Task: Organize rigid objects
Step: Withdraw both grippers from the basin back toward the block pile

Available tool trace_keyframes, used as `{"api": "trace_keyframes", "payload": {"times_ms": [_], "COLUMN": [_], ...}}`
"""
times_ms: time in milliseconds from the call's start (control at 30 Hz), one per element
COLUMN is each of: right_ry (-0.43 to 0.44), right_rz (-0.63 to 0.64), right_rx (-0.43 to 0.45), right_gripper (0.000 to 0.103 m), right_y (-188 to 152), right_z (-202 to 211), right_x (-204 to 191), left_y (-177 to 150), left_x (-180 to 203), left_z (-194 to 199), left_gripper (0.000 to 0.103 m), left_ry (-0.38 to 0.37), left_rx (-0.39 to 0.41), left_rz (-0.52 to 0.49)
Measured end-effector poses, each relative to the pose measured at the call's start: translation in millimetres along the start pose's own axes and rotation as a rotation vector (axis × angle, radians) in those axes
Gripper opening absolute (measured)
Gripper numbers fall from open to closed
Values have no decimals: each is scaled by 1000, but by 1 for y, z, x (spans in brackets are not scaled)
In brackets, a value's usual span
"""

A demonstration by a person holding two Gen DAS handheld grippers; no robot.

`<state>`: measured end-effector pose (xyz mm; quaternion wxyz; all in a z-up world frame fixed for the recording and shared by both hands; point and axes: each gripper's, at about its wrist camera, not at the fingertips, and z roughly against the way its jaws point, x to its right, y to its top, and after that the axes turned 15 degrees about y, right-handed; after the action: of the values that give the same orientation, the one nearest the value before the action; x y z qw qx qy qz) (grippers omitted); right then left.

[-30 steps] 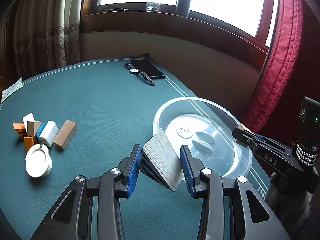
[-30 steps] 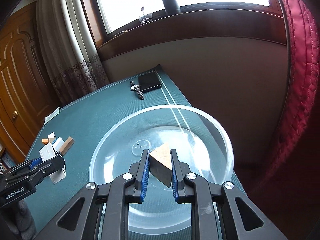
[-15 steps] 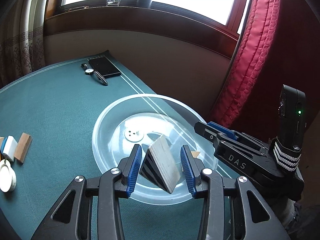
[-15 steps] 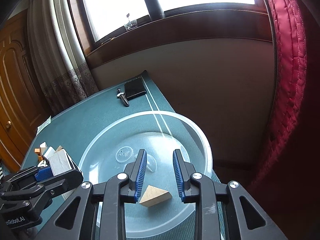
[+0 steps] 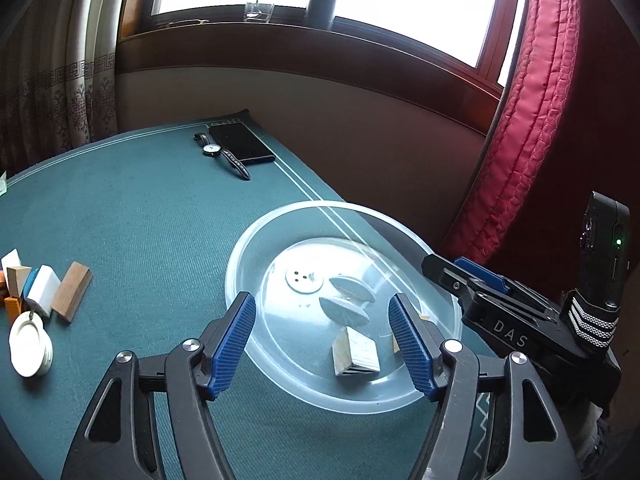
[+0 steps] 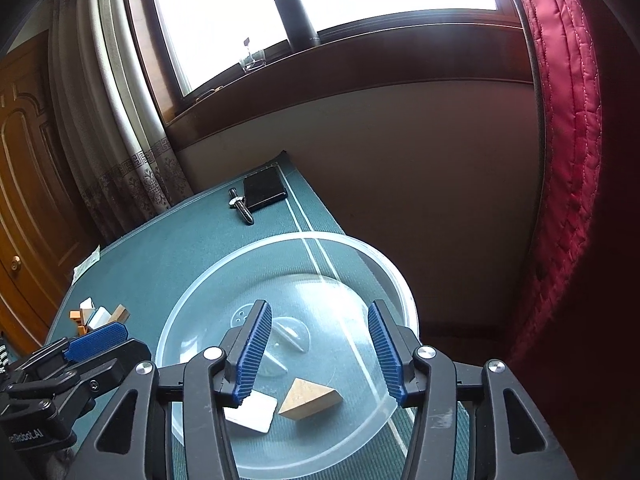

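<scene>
A clear plastic bowl [image 5: 240, 264] sits on the green table near its right edge. Inside it lie a pale grey-white block [image 5: 356, 354] and a tan wooden wedge [image 6: 310, 398]. My left gripper [image 5: 324, 344] hovers over the bowl's near side. Its jaws are opening and the grey-white block lies loose below them. My right gripper [image 6: 320, 350] is also over the bowl [image 6: 224, 280], jaws opening, with the wedge resting free underneath beside the grey-white block [image 6: 252, 410]. In the left wrist view the wedge is mostly hidden behind my right finger.
At the table's left lies a cluster of small blocks: a brown one [image 5: 72, 292], a white one [image 5: 42, 290], orange ones, and a white round disc [image 5: 30, 344]. A watch [image 5: 224, 154] and a black phone [image 5: 242, 142] lie at the far edge. A red curtain [image 5: 520, 128] hangs at the right.
Both grippers have let go: the grey-white block and the wooden wedge have dropped into the bowl. Both pairs of jaws have widened. The left gripper moved from beside the bowl to over it.
</scene>
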<state>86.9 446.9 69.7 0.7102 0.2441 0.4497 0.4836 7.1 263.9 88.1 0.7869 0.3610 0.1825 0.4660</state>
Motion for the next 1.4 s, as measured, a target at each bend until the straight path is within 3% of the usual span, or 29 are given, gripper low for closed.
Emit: {"api": "trace_keyframes", "payload": {"times_ms": [800, 1400], "right_ry": [70, 202], "right_rz": [54, 145], "right_rx": [-34, -106], "right_gripper": [59, 61], "right_y": [-5, -16], "right_z": [-15, -45], "right_x": [-46, -114], "left_y": [-11, -41], "left_x": [-70, -171], "left_z": [9, 24], "left_gripper": [71, 71], "left_ry": [144, 317], "left_rx": [15, 3], "left_rz": [133, 344]}}
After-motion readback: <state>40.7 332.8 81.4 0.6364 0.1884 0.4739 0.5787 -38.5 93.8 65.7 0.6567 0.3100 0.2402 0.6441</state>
